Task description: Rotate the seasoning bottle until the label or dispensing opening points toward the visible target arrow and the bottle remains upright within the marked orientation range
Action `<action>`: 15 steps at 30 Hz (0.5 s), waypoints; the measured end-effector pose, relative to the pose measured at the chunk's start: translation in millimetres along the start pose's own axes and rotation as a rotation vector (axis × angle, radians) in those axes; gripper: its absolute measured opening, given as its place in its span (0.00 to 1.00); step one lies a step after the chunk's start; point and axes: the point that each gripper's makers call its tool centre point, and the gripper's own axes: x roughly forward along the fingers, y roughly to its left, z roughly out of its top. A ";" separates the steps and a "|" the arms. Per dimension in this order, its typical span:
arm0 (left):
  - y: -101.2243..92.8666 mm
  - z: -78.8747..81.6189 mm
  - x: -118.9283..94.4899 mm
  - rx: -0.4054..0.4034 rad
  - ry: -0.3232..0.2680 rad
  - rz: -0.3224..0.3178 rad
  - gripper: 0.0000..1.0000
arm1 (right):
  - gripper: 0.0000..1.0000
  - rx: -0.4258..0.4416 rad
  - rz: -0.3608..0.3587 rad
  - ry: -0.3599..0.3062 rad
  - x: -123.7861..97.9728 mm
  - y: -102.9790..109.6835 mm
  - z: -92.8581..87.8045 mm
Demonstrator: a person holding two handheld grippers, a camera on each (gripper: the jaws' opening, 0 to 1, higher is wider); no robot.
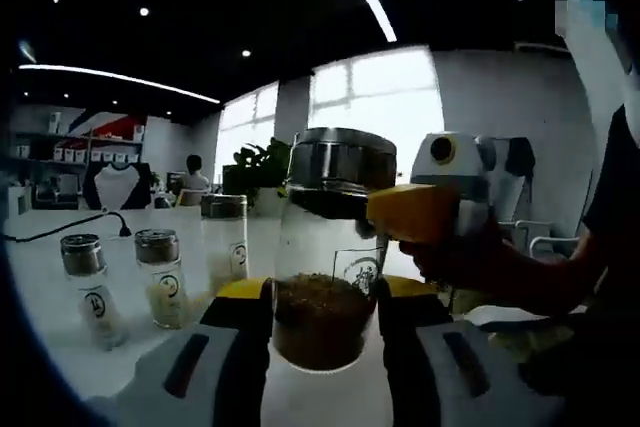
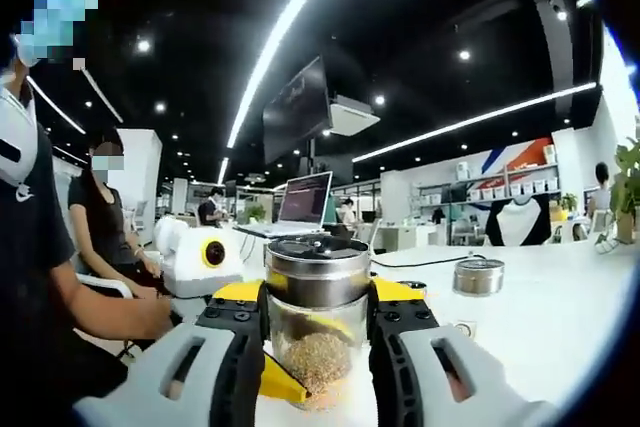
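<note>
Left gripper view: left gripper (image 1: 322, 319) jaws clamping seasoning bottle (image 1: 328, 247) base at 6 o'clock; right gripper (image 2: 317, 319) jaws clamping its metal cap (image 2: 317, 270).

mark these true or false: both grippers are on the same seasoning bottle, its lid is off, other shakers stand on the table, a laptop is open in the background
1. Both grippers hold one bottle: true. The left gripper clamps the seasoning bottle low on the glass, and the right gripper clamps it near the lid.
2. Its lid is off: false. The metal lid sits on top.
3. Other shakers stand on the table: true, for example a small shaker and another shaker.
4. A laptop is open behind: true.
5. The bottle is empty: false. Brown seasoning fills its lower part.
</note>
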 end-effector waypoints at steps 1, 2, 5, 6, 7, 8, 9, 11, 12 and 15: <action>-2.0 1.0 0.7 0.009 -0.007 -0.013 0.45 | 0.37 0.007 0.014 -0.008 -1.4 1.6 1.4; -6.5 1.2 2.0 0.008 -0.007 -0.035 0.46 | 0.37 0.017 0.033 -0.014 -3.2 3.4 2.6; -12.2 0.6 5.3 0.007 0.005 -0.051 0.44 | 0.37 0.052 0.043 -0.025 -5.3 2.6 2.2; -13.3 0.2 6.6 0.011 0.006 -0.041 0.43 | 0.37 0.061 0.036 -0.027 -5.6 1.2 1.7; -12.0 0.5 7.4 0.028 -0.001 -0.018 0.43 | 0.37 0.070 0.028 -0.032 -6.2 -1.1 1.5; -10.7 0.4 7.5 0.034 -0.001 -0.005 0.43 | 0.37 0.081 0.031 -0.031 -6.5 -2.0 1.5; -10.5 0.4 7.3 0.041 -0.001 0.000 0.43 | 0.37 0.088 0.032 -0.029 -7.0 -2.3 1.7; -11.3 1.1 6.6 0.051 -0.008 0.003 0.42 | 0.38 0.067 0.034 -0.034 -7.3 0.0 4.5; -11.8 0.7 6.5 0.052 -0.007 0.000 0.42 | 0.38 0.056 0.041 -0.043 -7.6 1.4 7.2; -16.9 -4.4 5.4 0.051 0.019 -0.030 0.42 | 0.38 0.088 0.061 -0.063 -7.9 2.3 16.5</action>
